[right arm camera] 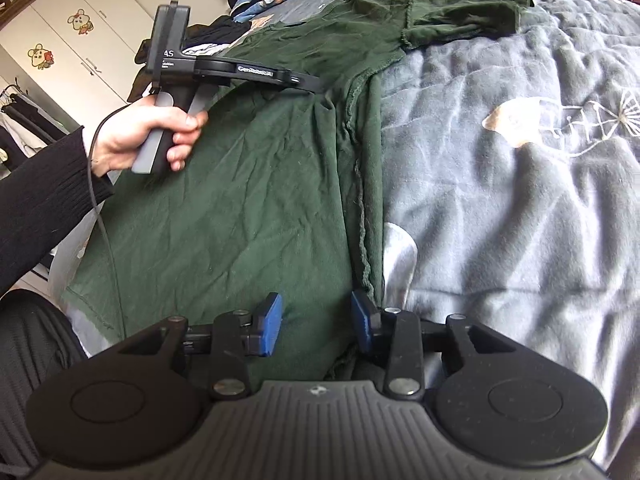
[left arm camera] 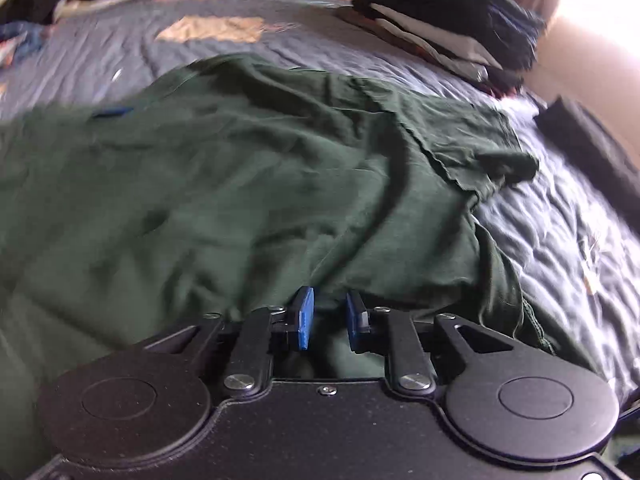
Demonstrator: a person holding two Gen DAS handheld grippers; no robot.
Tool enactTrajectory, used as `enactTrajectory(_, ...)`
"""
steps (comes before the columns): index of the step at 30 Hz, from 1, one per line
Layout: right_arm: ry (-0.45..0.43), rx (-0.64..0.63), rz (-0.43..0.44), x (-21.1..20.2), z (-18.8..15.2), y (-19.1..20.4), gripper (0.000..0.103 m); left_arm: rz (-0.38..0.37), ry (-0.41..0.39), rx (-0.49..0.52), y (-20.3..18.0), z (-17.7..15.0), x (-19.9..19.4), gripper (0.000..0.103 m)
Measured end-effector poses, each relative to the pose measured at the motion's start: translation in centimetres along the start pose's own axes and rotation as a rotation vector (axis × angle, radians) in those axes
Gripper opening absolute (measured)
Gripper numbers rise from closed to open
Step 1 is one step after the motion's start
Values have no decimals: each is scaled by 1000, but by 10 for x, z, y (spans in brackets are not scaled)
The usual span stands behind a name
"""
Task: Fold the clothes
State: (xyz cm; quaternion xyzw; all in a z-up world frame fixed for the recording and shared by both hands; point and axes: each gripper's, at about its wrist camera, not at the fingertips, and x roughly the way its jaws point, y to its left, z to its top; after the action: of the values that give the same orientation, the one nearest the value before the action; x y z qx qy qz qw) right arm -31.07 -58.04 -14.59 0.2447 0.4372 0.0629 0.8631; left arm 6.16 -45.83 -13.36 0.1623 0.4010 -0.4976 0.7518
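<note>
One dark green shirt (left arm camera: pixel 248 168) spread on the grey quilt (left arm camera: pixel 560 220). Left wrist view: left gripper (left arm camera: pixel 326 320) low over its side edge, pads parted, cloth between but not pinched. A folded stack (left arm camera: pixel 440 28) lies beyond.

Right wrist view: right gripper (right arm camera: pixel 316 324) parted at the hem, holding nothing; a hand (right arm camera: pixel 140 140) holds the other tool. White cupboards (right arm camera: pixel 72 40) behind. Looks like a side fold; next needs both closing on the edge.
</note>
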Motion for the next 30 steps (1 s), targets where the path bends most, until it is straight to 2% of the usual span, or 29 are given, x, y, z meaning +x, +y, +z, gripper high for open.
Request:
enactTrajectory(1, 4, -3, 0, -1, -1, 0, 38, 0, 2, -14, 8, -1, -3, 15)
enactTrajectory(3, 11, -10, 1, -4, -2, 0, 38, 58, 4, 9, 13, -3, -11, 15)
enactTrajectory(6, 23, -18, 2, -9, -4, 1, 38, 84, 0, -64, 26, -7, -28, 18)
enactTrajectory(7, 27, -22, 3, -11, -5, 2, 38, 101, 4, -87, 28, -9, -35, 31)
enactTrajectory(8, 31, -27, 3, -14, -6, 2, 38, 110, 14, -95, 25, -11, -45, 38)
enactTrajectory(10, -12, -12, 12, -23, -2, 5, 38, 59, -13, -79, 17, -24, -75, 70)
enactTrajectory(12, -58, 5, 21, -31, 3, 7, 41, 15, -52, -43, -3, -47, -107, 86)
enactTrajectory(14, -104, 21, 30, -40, 8, 9, 42, -40, -63, -35, -24, -72, -130, 87)
enactTrajectory(17, -200, 23, 127, -39, 20, 25, 45, -91, -59, -64, -47, -103, -145, 87)
enactTrajectory(18, -210, 12, 150, -33, 24, 33, 47, -93, -57, -81, -51, -110, -144, 87)
enactTrajectory(21, -155, -37, 187, -6, 28, 57, 50, -92, -32, -155, -49, -131, -137, 87)
enactTrajectory(23, -61, -54, 154, 18, 25, 62, 51, -40, 2, -199, -39, -146, -132, 87)
enactTrajectory(25, 42, -74, 68, 36, 16, 58, 50, 11, 9, -209, -23, -162, -134, 85)
enactTrajectory(28, 70, -85, 74, 27, 6, 50, 50, 63, 13, -265, 4, -178, -156, 80)
enactTrajectory(30, 92, -88, 66, 16, 3, 46, 49, 156, 39, -289, 18, -190, -171, 79)
